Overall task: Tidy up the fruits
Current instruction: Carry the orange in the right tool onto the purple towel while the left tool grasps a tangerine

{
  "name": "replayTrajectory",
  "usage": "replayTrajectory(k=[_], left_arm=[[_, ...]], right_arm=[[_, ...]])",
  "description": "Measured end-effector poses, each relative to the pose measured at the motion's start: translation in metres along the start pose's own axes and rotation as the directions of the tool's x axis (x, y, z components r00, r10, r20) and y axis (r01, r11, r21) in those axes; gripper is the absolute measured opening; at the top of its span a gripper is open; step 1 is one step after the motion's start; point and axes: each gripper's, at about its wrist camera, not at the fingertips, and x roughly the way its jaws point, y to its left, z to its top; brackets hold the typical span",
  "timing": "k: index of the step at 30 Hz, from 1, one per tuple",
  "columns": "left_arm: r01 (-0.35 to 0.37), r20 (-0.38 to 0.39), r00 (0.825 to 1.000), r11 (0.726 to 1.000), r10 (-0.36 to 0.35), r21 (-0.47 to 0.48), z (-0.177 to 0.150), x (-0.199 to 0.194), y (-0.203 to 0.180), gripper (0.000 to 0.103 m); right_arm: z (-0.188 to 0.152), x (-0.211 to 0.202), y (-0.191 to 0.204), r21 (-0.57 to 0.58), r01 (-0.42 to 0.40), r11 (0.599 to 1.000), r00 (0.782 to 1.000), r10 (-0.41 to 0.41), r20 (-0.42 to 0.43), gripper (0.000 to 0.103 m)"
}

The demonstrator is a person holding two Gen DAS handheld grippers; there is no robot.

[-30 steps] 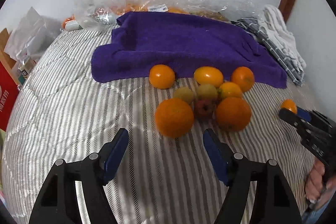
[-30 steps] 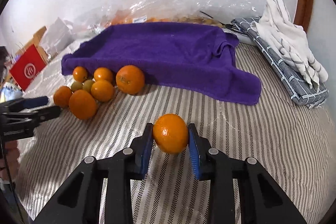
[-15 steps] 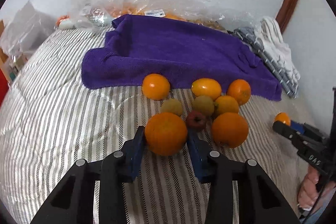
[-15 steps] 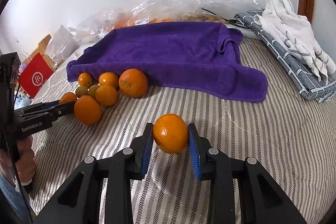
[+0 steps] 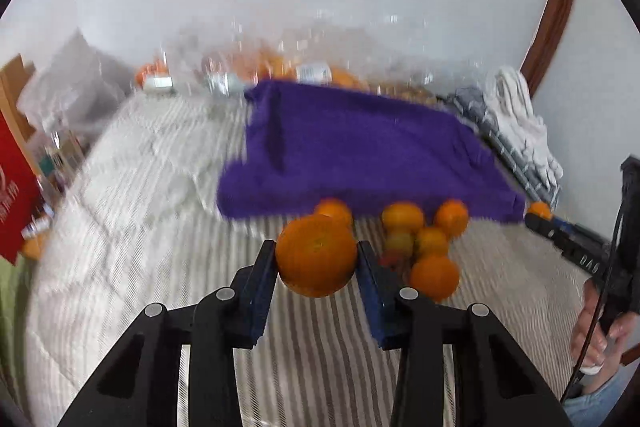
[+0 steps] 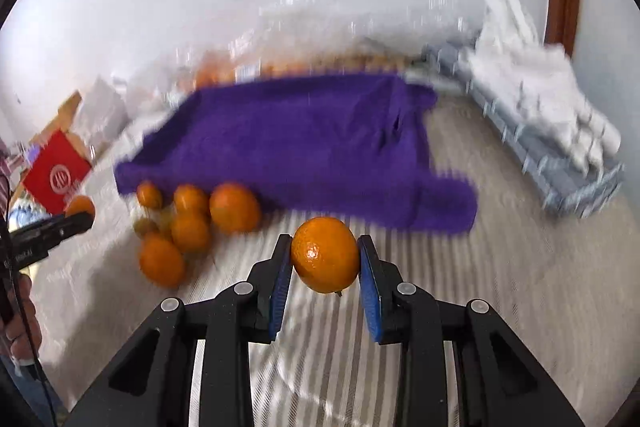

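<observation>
My left gripper (image 5: 317,259) is shut on a large orange (image 5: 316,261) and holds it above the striped bed cover (image 5: 132,251). My right gripper (image 6: 325,257) is shut on a smaller orange (image 6: 325,254), also lifted. A cluster of several oranges and small greenish fruits (image 5: 424,243) lies on the cover at the front edge of a purple towel (image 5: 360,151); it also shows in the right wrist view (image 6: 188,223) left of the right gripper. The purple towel (image 6: 296,143) lies spread behind. Both views are motion-blurred.
Clear plastic bags with more fruit (image 5: 288,67) lie against the back wall. A grey checked cloth and white towel (image 6: 548,115) are at the right. A red box (image 6: 56,175) stands at the left edge of the bed.
My left gripper closed on the large orange from the cluster and lifted it. My right gripper kept its orange and rose; both views tilted up and moved.
</observation>
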Motion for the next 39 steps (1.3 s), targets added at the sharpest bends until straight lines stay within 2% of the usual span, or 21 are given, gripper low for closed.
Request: replayTrajectory(k=[5, 9, 14, 20, 26, 30, 33, 39], left_arm=[[0.015, 0.049, 0.999, 1.000, -0.016, 0.012, 0.040, -0.010, -0.007, 0.037], [0.012, 0.109, 0.994, 1.000, -0.013, 0.008, 0.071, 0.000, -0.014, 0.037], [0.013, 0.131, 0.991, 1.000, -0.011, -0.021, 0.096, 0.037, -0.015, 0.037], [0.012, 0.107, 0.994, 0.999, -0.007, -0.045, 0.107, 0.089, -0.012, 0.037], [-0.015, -0.002, 1.000, 1.000, 0.015, -0.019, 0.086, 0.137, -0.011, 0.037], [-0.044, -0.022, 0.999, 0.999, 0.044, 0.006, 0.076, 0.147, -0.011, 0.037], [-0.030, -0.037, 0.999, 1.000, 0.030, -0.007, 0.072, 0.151, -0.009, 0.037], [-0.083, -0.036, 0.996, 0.997, 0.083, 0.008, 0.066, 0.154, -0.009, 0.037]], right_arm=[[0.059, -0.020, 0.010, -0.041, 0.049, 0.998, 0.996, -0.045, 0.082, 0.032], [0.095, -0.020, 0.020, -0.071, 0.051, 0.996, 0.991, -0.041, 0.127, 0.032], [0.123, 0.021, 0.019, -0.033, 0.022, 0.999, 0.995, -0.019, 0.095, 0.032], [0.122, 0.077, 0.009, -0.007, 0.025, 1.000, 0.999, -0.024, 0.030, 0.032], [0.104, 0.120, -0.013, 0.031, 0.027, 0.999, 0.999, -0.026, -0.043, 0.032], [0.095, 0.140, -0.022, 0.039, 0.038, 0.999, 0.996, -0.035, -0.076, 0.032], [0.089, 0.151, -0.023, 0.039, 0.041, 0.998, 0.995, -0.038, -0.095, 0.032], [0.085, 0.153, -0.020, 0.016, 0.074, 0.997, 0.995, -0.073, -0.065, 0.033]])
